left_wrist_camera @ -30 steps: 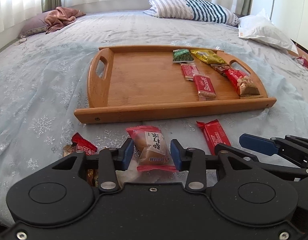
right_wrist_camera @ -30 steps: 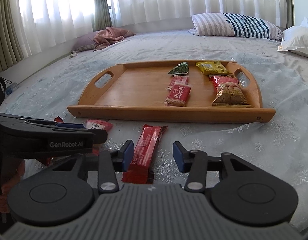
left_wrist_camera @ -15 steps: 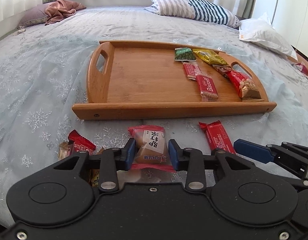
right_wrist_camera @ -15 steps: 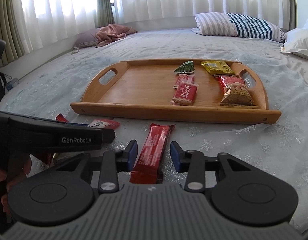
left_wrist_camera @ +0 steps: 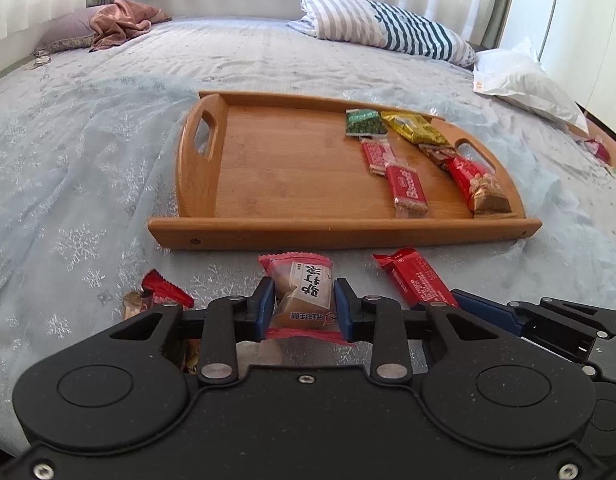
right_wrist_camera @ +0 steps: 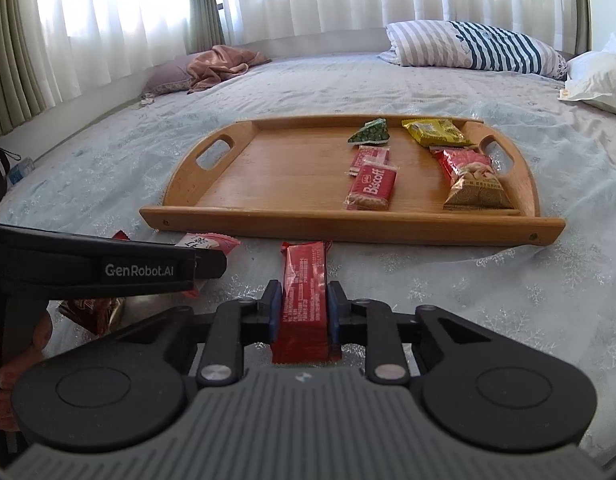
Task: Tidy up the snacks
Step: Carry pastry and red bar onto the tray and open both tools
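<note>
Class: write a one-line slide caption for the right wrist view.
Right gripper clamps a red snack bar before the wooden tray.

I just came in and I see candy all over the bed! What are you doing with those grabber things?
A person is tidying snacks onto the wooden tray on the bed. The left gripper has its fingers closed on a pink-wrapped cake, and the right gripper is closed on a long red snack bar. Both snacks lie just in front of the tray, not on it yet. Several snacks, including a Biscoff pack, already sit in the tray.
</note>
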`<state>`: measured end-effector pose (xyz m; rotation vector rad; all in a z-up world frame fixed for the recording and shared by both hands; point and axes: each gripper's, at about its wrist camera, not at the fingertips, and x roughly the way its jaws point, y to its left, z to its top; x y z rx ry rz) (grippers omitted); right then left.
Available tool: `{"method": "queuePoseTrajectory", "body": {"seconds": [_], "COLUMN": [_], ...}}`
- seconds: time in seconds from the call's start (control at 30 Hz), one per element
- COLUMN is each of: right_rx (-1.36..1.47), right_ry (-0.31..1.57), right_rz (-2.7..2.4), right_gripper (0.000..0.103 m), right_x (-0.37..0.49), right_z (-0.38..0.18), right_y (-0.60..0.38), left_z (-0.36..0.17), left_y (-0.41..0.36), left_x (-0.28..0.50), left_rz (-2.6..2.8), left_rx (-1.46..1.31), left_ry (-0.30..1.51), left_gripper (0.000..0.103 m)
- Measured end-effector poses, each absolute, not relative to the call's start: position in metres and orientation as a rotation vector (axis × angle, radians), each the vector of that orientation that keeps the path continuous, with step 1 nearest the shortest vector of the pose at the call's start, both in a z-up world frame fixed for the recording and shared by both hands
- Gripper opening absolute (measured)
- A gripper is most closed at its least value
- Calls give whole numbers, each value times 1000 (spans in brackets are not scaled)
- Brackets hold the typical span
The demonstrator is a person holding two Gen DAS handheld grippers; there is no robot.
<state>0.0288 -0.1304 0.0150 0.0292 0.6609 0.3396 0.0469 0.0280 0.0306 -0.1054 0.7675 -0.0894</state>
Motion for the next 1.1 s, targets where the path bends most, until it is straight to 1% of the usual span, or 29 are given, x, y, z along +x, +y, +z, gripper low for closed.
{"method": "queuePoseTrajectory", "body": {"seconds": [0.27, 0.57, 0.8, 1.1], "right_rx": [62, 94, 138, 190], "right_ry": [612, 539, 520, 531], "right_rz": [335, 298, 292, 290], "right_gripper": [27, 27, 27, 27], "right_x": [33, 68, 107, 158], "right_z": [33, 55, 62, 56], "right_y": [-134, -133, -130, -125], "left_z": [54, 77, 80, 79], "left_y": [35, 46, 55, 62], "left_x": [54, 97, 139, 194], "left_rz": [-101, -77, -51, -67], "left_rx": [-120, -118, -130, -138], "left_ry": [714, 661, 671, 685], "left_gripper": [30, 30, 30, 30]}}
